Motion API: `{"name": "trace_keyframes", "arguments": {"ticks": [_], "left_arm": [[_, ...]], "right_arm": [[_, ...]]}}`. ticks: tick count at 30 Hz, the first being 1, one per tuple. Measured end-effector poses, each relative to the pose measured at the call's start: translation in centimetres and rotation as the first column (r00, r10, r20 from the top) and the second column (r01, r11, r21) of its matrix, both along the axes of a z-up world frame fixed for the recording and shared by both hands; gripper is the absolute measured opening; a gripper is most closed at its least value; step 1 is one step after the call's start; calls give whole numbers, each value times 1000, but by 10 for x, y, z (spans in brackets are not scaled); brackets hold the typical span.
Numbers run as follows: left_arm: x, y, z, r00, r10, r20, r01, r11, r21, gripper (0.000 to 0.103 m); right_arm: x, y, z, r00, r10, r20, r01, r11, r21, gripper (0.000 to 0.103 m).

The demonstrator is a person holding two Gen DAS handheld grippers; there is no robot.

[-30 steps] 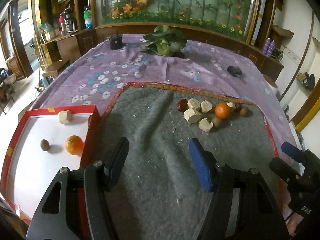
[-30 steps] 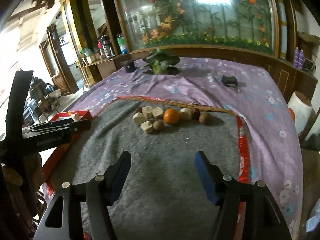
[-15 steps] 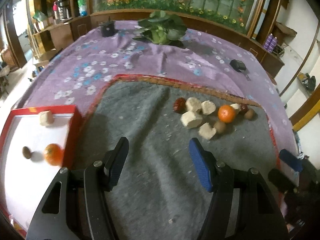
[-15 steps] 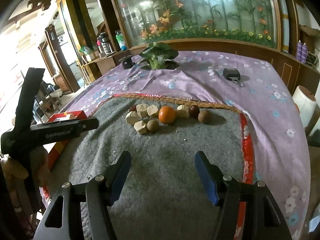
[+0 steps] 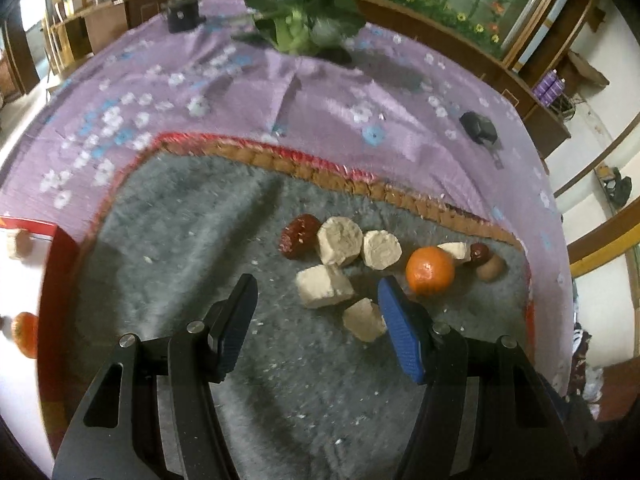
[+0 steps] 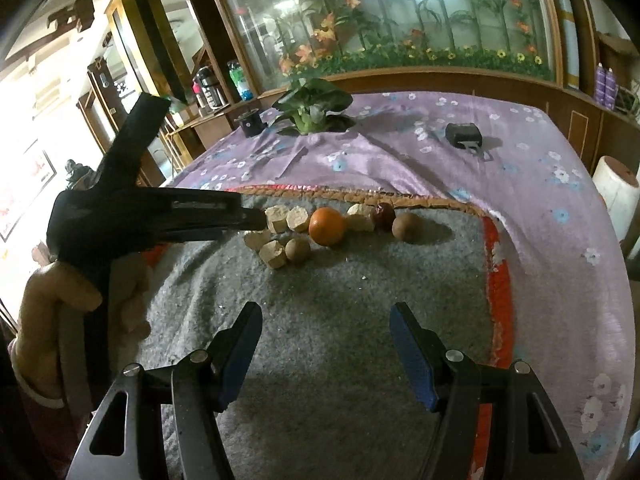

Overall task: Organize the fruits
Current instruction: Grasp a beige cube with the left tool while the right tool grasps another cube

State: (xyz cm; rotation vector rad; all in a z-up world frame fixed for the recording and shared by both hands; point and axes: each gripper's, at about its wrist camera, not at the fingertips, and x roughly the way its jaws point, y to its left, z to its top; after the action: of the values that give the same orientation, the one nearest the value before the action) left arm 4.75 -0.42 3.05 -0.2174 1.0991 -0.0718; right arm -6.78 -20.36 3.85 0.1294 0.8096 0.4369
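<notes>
Between spread left claw [image 5: 316, 294] fingers: pale chunks [image 5: 324, 286]; orange [image 5: 430, 270] beyond.

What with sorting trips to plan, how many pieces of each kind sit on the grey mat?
Beige chunks: 5
Red dates: 2
Brown round fruits: 2
Orange: 1
Total: 10
</notes>
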Motion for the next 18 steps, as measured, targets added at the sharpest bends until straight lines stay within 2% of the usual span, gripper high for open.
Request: {"name": "trace_keyframes", "arguments": {"ticks": [5, 7, 8, 9, 12, 15, 18], "left_arm": [[7, 2, -11, 999, 22, -23, -22, 1000, 7, 60], [11, 8, -16, 999, 39, -33, -40, 999, -26, 43], [11, 9, -15, 999, 37, -26, -38, 999, -28, 42], [10, 9, -14, 1000, 15, -18, -16, 999, -44, 31], [5, 4, -12, 1000, -12, -11, 12, 1000, -19, 29], [-3, 8, -7, 1000, -26, -3, 25, 999, -26, 29], [-17, 21, 3, 1000, -18, 21, 18, 1000, -13, 29]], "right_arm": [[2, -4, -2, 1000, 19, 0, -19, 999, 41, 64], [2, -5, -2, 1000, 18, 1, -18, 999, 51, 64], [2, -5, -2, 1000, 16, 0, -16, 998, 54, 64], [3, -5, -3, 1000, 14, -3, -14, 998, 54, 64], [5, -2, -5, 1000, 17, -18, -17, 999, 44, 64], [6, 2, -2, 999, 35, -18, -34, 999, 41, 64], [8, 12, 0, 994, 100, -36, -98, 993, 70, 64]]}}
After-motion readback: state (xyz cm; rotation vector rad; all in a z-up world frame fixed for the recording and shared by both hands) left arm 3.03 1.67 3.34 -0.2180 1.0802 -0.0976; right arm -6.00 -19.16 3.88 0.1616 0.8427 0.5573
